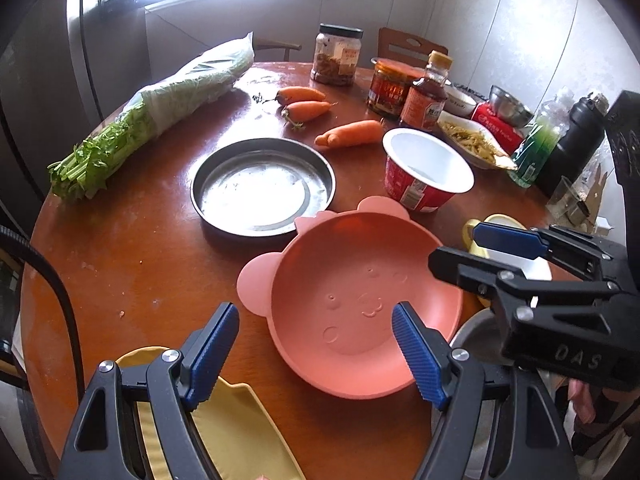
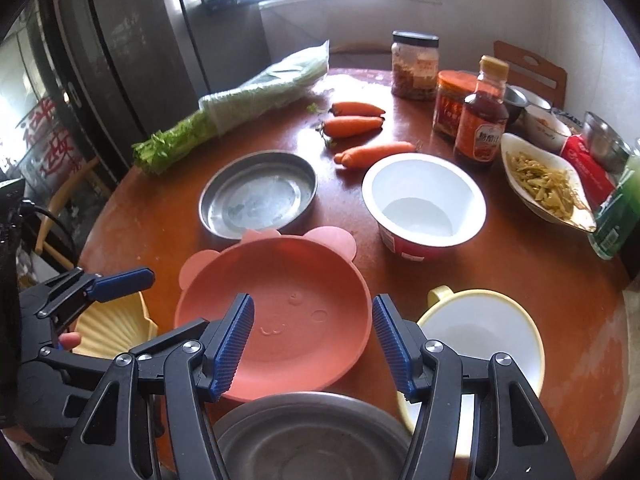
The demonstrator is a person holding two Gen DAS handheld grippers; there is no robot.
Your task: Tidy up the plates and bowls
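Pink bowl, the one with little ears on its rim, sits near the front of the round wooden table, at the centre of both wrist views, and it appears to be a light moulded plastic or silicone piece: probably stiff enough to lift by its wall, smooth inside and so likely a bit slippery, but not fragile. The rim or one of the flat ears at its ten o'clock side looks like the surest place to pinch. The left gripper hangs over the bowl's near left edge with its jaws spread wide and nothing between the pads; the right gripper hovers above the bowl's near right rim, jaws also apart and empty. Room is tight: a steel pan touches or nearly touches the ears at twelve o'clock, a red paper cup stands at one o'clock, a yellow-rimmed white bowl lies close at three o'clock, a yellow dish at nine o'clock, and a steel plate at six o'clock by the table edge. Straight up looks like the clearest way out.
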